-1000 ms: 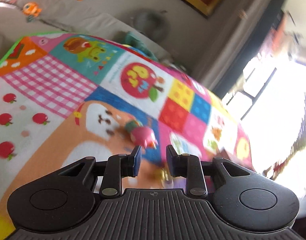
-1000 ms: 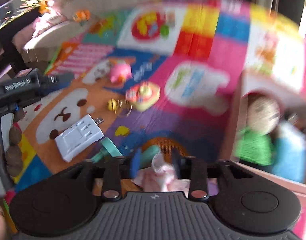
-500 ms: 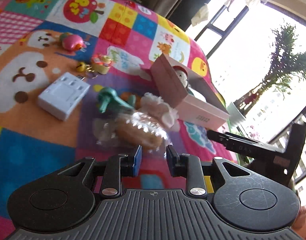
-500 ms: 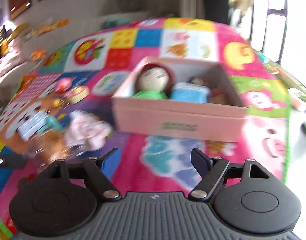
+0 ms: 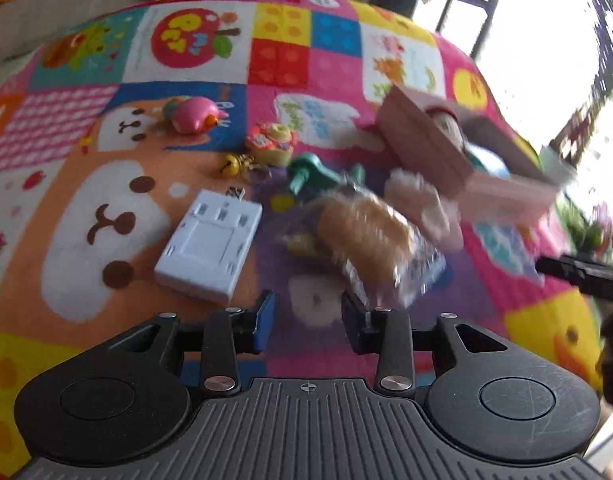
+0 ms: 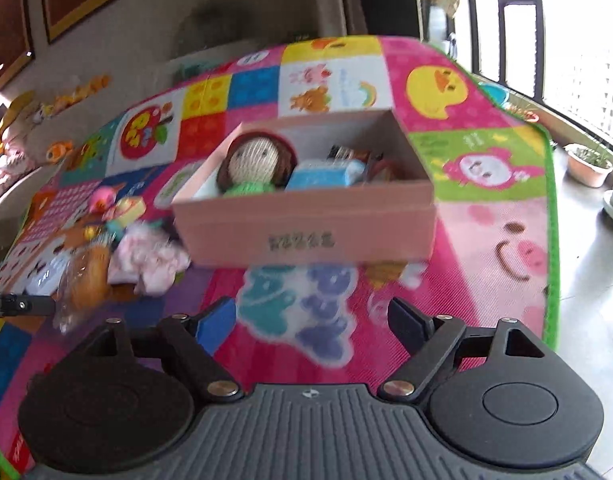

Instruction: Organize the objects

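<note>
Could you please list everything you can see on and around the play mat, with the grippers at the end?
play mat: one, multicoloured patchwork, under everything
box: one, pink, open, on the mat's right part
doll: one, brown hair, green top, inside the box
blue item: one, inside the box beside the doll; what it is cannot be told
white adapter: one, on the orange bear patch
wrapped bread: one, golden, in clear wrap, mat centre
pink plush: one, pale pink, touching the box
green toy: one, teal, behind the bread
pink toy: one, far left
yellow-red toy: one, mid mat
yellow keyring: one, beside it
left gripper: open, empty
right gripper: open wide, empty
</note>
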A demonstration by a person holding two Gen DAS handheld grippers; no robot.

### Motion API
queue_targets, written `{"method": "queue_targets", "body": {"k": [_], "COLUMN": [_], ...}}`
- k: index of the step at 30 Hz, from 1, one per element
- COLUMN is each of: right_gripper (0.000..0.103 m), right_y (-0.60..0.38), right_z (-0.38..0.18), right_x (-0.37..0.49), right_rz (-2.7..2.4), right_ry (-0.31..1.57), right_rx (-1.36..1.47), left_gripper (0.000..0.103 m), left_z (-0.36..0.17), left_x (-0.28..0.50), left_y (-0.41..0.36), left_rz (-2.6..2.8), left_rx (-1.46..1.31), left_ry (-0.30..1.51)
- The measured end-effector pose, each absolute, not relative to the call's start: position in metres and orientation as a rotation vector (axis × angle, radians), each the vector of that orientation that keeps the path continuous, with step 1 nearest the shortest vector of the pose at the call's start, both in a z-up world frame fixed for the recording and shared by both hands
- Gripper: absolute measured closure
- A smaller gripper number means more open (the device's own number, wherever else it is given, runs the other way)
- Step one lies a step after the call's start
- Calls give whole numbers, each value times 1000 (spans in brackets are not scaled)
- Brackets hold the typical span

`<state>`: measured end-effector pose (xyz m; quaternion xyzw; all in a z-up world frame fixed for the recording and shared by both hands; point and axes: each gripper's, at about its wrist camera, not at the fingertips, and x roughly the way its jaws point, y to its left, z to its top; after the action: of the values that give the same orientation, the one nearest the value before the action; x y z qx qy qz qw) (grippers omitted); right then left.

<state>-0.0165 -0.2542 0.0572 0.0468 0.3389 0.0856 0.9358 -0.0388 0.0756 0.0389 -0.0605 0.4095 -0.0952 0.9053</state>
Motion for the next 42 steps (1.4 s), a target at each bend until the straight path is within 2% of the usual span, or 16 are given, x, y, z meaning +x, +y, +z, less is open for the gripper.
{"method": "queue_targets", "body": {"k": [2, 5, 7, 8, 9, 10, 11, 12, 15, 20, 27, 30, 32, 33, 34, 42], "right_gripper": [17, 5, 0, 0, 0, 0, 0, 0, 0, 0, 0, 0, 0, 0, 0, 0], "right_y": [-249, -239, -234, -231, -229, -228, -227, -228, -228, -221, -212, -212, -212, -212, -212, -211], "right_z": [48, 43, 42, 42, 41, 41, 41, 41, 40, 39, 37, 37, 37, 37, 37, 37], "right_x": [-16, -16, -16, -17, -17, -17, -17, -17, -17, -16, -16, -16, -16, -16, -15, -16], "right_rz": [202, 217, 242, 247, 243, 242, 242, 242, 242, 230, 220, 221, 220, 221, 221, 216], "right_ry": [728, 740, 752, 752, 752, 751, 751, 752, 754, 765, 770, 769, 769, 769, 768, 769], "right_rx": [102, 96, 102, 97, 80, 71, 68, 68, 60, 12, -65, -66, -67, -67, -66, -70], "left_gripper": [61, 50, 33, 28, 18, 14, 13, 14, 28, 29, 30, 31, 39, 48, 50, 50], "left_z": [32, 29, 26, 24, 23, 21, 21, 20, 30, 54, 22, 20, 20, 19, 19, 12], "left_x": [-45, -54, -55, -54, -53, -52, -53, -54, -59, -52, 1, 6, 6, 3, 0, -29], "left_y": [66, 41, 29, 25, 22, 20, 18, 16, 24, 53, 94, 96, 93, 92, 89, 59], "left_rz": [-227, -223, -232, -240, -250, -259, -260, -258, -290, -121, 54, 31, 19, 12, 11, -46], "left_rx": [-84, 51, 94, 99, 102, 108, 118, 124, 76, 85, 41, -7, -9, -9, -9, -31], "left_ry": [881, 843, 838, 837, 840, 843, 840, 834, 809, 669, 780, 772, 770, 766, 761, 703]}}
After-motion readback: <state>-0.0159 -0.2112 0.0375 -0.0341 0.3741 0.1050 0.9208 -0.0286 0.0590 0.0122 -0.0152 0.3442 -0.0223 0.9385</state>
